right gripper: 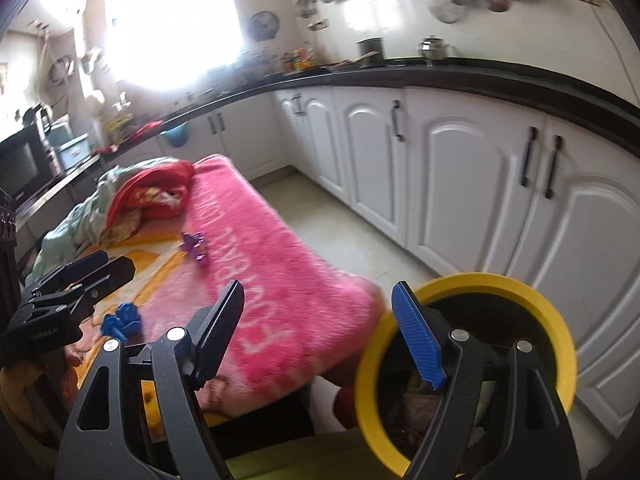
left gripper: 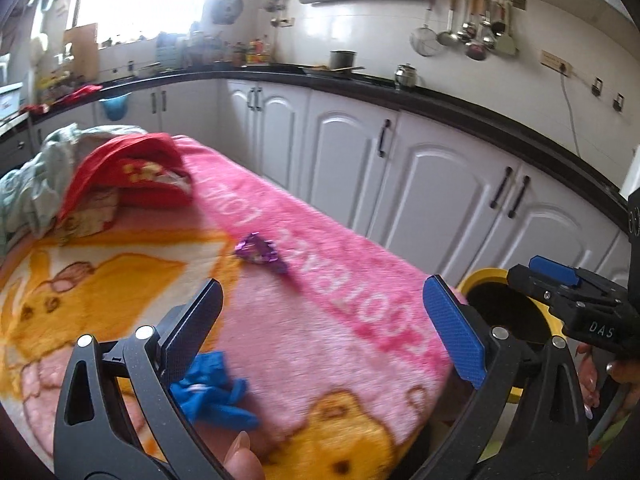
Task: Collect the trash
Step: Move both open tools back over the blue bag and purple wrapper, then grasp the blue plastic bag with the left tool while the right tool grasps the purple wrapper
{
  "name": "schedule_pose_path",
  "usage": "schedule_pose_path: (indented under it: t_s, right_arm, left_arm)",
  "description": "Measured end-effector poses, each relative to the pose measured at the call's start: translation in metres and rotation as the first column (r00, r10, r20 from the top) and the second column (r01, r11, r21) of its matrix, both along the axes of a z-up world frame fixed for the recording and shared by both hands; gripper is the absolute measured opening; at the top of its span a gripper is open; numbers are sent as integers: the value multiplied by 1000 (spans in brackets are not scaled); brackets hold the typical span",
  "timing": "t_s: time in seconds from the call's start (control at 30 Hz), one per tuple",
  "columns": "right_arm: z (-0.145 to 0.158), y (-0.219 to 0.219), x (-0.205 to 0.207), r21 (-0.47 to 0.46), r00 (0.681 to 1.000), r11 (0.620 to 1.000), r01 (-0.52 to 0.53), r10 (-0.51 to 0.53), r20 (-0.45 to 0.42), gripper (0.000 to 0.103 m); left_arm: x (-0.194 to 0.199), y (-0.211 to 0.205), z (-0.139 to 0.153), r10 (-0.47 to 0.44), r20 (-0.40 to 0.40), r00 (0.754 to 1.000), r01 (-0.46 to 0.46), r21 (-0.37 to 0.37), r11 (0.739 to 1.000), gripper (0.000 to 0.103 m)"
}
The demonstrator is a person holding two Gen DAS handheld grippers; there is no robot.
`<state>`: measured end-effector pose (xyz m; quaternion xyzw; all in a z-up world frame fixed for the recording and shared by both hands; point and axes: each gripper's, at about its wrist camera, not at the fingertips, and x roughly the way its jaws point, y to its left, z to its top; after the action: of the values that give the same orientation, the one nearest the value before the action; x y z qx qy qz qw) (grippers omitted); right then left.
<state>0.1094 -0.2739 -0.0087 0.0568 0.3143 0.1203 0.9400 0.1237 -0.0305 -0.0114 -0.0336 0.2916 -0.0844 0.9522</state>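
A pink and orange blanket (left gripper: 328, 304) with cartoon prints covers the near surface. On its far end lies a heap of cloth: a red piece (left gripper: 136, 168) on top and a pale green one (left gripper: 36, 176) beside it. White cabinets (left gripper: 448, 184) with dark handles run along the wall under a black counter (left gripper: 460, 116). On the counter stand a dark pot (left gripper: 342, 58) and a steel pot (left gripper: 406, 75). Ladles and a strainer (left gripper: 427, 42) hang on the tiled wall. A window (right gripper: 172, 24) glares brightly. A microwave (right gripper: 22, 160) sits far left in the right view.
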Motion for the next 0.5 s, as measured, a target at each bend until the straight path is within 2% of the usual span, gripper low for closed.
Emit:
schedule_pose_path:
  t_s: [0.3,0.5]
  right_arm:
    - [-2,53,33,6,992,993,-122,122,-32,74]
    - [-3,94,67,-9,975,976,-216,215,-51,73]
  left_arm:
    - [-7,48,-17,73,-60,996,-73,-1,997,92]
    - [-7,74,-33,74,-129,989,-82,-58,995,92]
